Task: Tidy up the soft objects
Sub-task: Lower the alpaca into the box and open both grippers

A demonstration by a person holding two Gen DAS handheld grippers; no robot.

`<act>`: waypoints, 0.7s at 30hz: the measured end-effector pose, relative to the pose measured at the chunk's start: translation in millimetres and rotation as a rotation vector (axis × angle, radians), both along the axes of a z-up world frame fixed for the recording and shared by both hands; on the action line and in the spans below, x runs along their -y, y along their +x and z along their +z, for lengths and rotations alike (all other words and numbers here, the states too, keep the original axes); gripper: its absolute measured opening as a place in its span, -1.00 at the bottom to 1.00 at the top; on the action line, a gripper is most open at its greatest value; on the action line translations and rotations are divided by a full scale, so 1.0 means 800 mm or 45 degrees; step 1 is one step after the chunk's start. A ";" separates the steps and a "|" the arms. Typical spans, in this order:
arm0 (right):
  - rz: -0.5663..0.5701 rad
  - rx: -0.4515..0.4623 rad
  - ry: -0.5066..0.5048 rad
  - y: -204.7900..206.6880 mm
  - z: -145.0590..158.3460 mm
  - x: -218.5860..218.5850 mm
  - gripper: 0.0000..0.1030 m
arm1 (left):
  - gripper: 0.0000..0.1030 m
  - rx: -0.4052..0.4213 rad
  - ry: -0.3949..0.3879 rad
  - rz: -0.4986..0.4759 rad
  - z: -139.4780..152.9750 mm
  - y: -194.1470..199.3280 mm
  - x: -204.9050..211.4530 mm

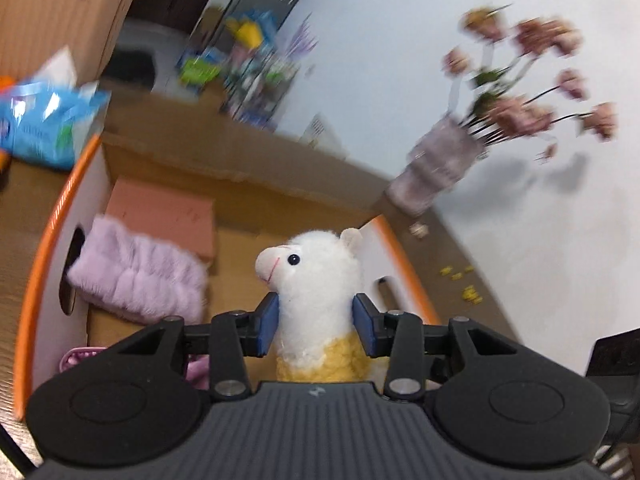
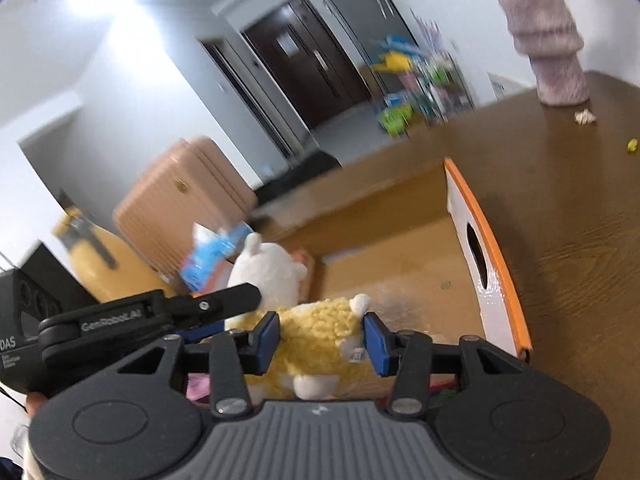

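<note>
Both grippers on the same toy right now. Left gripper [image 1: 316, 322] has its blue pads pinched on the neck of the plush alpaca [image 1: 316, 280], white head up, yellow woolly body below. Right gripper [image 2: 322, 342] is clamped on the alpaca's yellow body [image 2: 316, 332] near the rump, little white tail showing by the right pad. From the right wrist cam the left gripper's black arm [image 2: 160, 312] crosses in front, w/ the toy's white head just behind it. Alpaca is held up over the open cardboard box [image 1: 52, 220], the one w/ the orange rim and oval handle hole. Inside the box, left side: fluffy lilac cloth [image 1: 140, 276], folded, resting against a pink block [image 1: 164, 216]. Beyond the box edge, a blue tissue pack [image 1: 48, 124]. Further back on the brown table [image 2: 580, 220]: a vase [image 1: 436, 164] w/ pink flowers, blurred. Past the table, a pink suitcase [image 2: 180, 200].
</note>
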State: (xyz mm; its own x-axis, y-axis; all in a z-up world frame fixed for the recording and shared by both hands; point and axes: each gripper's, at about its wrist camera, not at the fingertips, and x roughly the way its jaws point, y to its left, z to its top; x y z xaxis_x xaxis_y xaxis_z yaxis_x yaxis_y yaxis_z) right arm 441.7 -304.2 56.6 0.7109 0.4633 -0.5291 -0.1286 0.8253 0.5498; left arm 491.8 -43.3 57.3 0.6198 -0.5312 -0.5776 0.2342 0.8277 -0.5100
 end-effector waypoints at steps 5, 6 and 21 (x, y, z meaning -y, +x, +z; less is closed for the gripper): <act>0.058 -0.084 -0.119 0.035 -0.026 -0.032 -0.11 | -0.22 -0.077 0.153 0.028 -0.031 0.012 -0.008; 0.071 -0.075 -0.153 0.037 -0.028 -0.040 -0.10 | -0.21 -0.081 0.161 0.033 -0.030 0.012 -0.011; -0.019 0.099 -0.233 -0.035 0.049 -0.020 0.31 | 0.50 0.254 0.307 0.126 0.082 -0.096 -0.053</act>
State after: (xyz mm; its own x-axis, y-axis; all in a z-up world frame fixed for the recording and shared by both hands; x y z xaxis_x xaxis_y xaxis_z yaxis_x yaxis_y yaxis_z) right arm 413.7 -288.6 95.8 0.7589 0.3535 -0.5470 -0.1519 0.9128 0.3791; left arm 415.0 -0.8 123.2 0.7751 -0.3257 -0.5414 0.2224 0.9427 -0.2487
